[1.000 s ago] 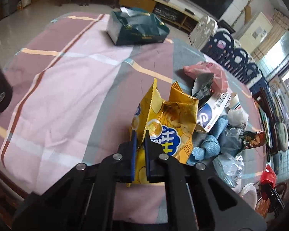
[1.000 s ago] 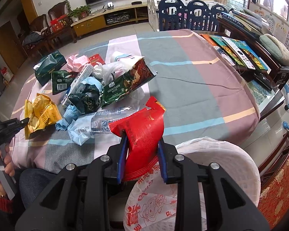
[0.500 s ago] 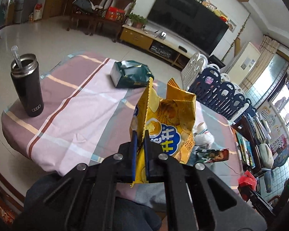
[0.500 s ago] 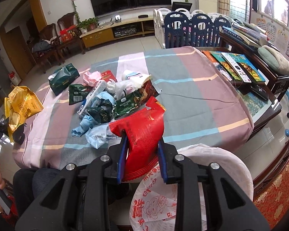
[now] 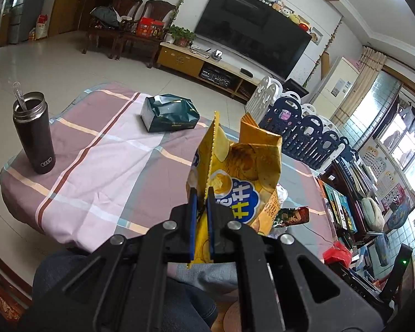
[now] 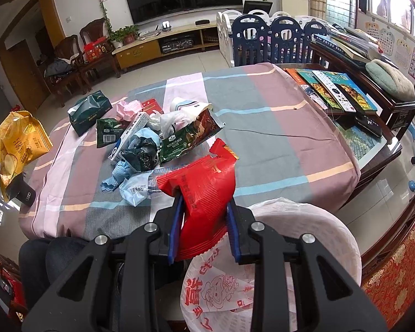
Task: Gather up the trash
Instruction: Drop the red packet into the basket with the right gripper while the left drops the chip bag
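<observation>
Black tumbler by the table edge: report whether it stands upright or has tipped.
Upright. The black tumbler stands on its base on the checked tablecloth, open mouth upward, with a spoon sticking out.

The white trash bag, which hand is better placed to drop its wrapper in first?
Right, probably. The right gripper holds the red wrapper directly above the white trash bag. The left gripper holds the yellow chip bag up at the table's far-left edge, beside the black tumbler.

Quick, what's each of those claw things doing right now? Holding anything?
Left gripper: jaws closed on a yellow chip bag.
Right gripper: jaws closed on a red wrapper, above a white plastic bag.
</observation>
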Tool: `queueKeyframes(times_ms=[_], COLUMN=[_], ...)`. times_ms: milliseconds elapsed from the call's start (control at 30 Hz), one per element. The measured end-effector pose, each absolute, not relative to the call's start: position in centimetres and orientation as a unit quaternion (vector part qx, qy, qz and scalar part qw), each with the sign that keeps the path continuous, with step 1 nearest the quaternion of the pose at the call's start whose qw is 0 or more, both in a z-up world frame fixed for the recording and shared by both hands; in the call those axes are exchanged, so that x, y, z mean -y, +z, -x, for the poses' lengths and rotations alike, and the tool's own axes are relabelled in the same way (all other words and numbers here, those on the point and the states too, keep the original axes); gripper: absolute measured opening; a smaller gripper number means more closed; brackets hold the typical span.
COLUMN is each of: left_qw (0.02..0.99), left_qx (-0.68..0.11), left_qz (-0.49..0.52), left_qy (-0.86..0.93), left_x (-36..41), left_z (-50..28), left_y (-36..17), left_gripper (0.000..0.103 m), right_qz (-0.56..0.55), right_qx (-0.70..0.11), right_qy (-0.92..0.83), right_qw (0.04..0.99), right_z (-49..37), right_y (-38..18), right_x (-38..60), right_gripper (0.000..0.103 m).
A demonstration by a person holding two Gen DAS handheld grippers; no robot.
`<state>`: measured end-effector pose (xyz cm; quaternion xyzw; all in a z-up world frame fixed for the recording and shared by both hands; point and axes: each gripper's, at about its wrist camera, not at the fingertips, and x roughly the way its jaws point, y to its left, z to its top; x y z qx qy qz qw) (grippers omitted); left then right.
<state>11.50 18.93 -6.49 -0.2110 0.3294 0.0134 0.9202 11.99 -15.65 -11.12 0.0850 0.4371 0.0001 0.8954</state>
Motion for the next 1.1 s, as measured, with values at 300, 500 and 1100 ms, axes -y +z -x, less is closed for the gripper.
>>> queueKeyframes(times_ms=[300,500,1100], left_qw=[0.917,0.92,0.902], left_qx=[-0.335,-0.33,-0.367], left_qz=[0.217,0.214,0.16], left_qy=[0.019,0.005,-0.16], left_x=[-19.5,-18.8,-7.5], left_z=[-11.4,-10.8,-8.9], left_y=[-7.1,-6.4,-5.9], left_gripper=[0.008,0.008,0.007], right_qz=[-0.081,-0.086,-0.02], right_qx=[-0.437,-0.422,-0.55], right_qy=[0.012,0.011,-0.003], right_qw=[0.896,0.903,0.835], right_z=[-12.0,-11.3,-3.0], right_y=[-11.2,-9.3,-14.8], right_x=[14.9,16.3,23.1], right_gripper=[0.03,0.03,0.063])
